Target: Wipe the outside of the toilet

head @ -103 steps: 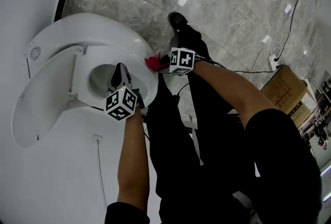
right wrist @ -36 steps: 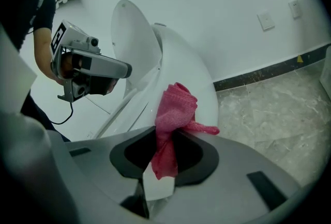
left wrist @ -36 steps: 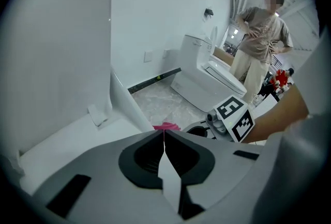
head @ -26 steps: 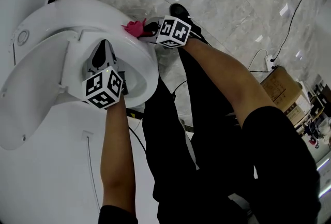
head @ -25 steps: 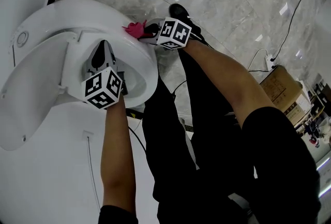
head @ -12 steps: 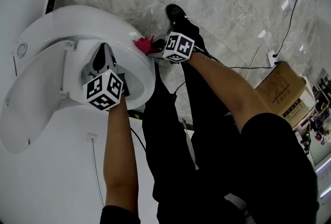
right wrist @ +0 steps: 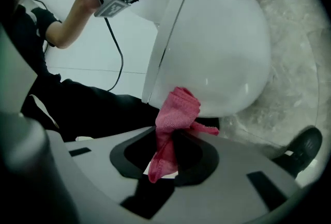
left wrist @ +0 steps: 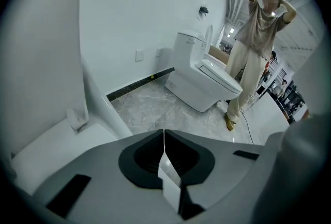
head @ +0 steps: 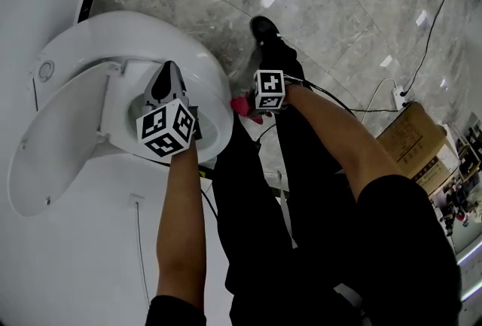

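The white toilet (head: 197,61) stands at the left of the head view with its lid (head: 53,151) raised. My right gripper (head: 251,106) is shut on a pink cloth (head: 242,107) low against the bowl's front outer wall. In the right gripper view the pink cloth (right wrist: 176,113) bunches out of the right gripper (right wrist: 168,141) and touches the underside curve of the toilet bowl (right wrist: 217,47). My left gripper (head: 166,76) hangs over the bowl opening, shut with nothing held. The left gripper (left wrist: 164,132) points out across the room.
The person's black-trousered legs and a shoe (head: 263,29) stand close by the bowl on the marble floor. A cardboard box (head: 413,138) and a power strip with cables (head: 397,95) lie at the right. A second toilet (left wrist: 204,83) and a standing person (left wrist: 256,47) are across the room.
My right gripper has carried the pink cloth from the bowl's upper rim down around its front outer wall. The left gripper has stayed over the bowl.
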